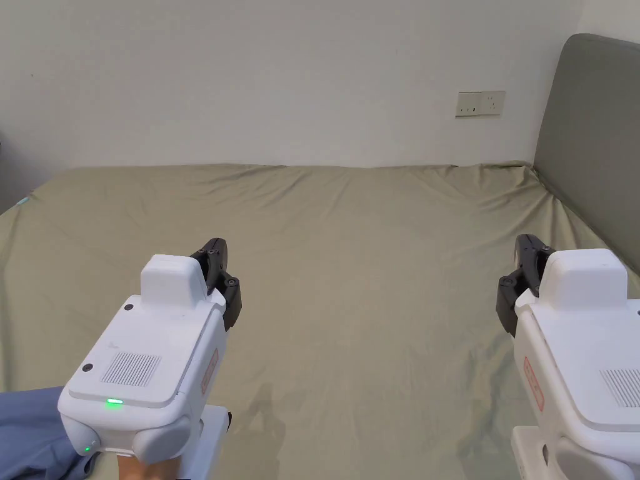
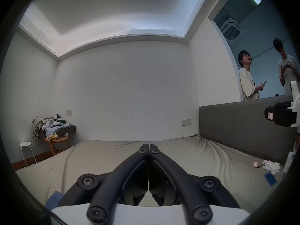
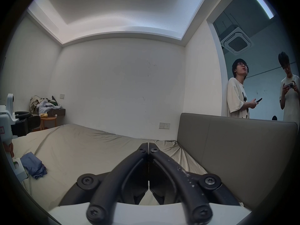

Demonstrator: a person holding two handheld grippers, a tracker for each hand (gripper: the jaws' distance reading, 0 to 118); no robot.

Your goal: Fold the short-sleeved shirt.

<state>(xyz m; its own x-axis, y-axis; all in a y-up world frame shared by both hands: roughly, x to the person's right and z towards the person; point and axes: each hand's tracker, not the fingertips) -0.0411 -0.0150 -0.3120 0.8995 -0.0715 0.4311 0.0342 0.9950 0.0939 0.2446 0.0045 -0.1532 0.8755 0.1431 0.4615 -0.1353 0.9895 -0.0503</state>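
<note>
Shirt [image 3: 33, 165]: blue, crumpled heap on bed [image 1: 350, 262] near your left side, under left tongs [image 1: 220, 275]. Soft, light, limp; you'd best pinch hem or shoulder seam. Left tongs closed, empty. Right tongs [image 1: 522, 275] closed, empty, well apart. Bed sheet olive, wrinkled.

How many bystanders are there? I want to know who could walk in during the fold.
2. One person leans at the doorway edge behind the headboard; a second person stands to the right of the first. Others may be hidden.
</note>
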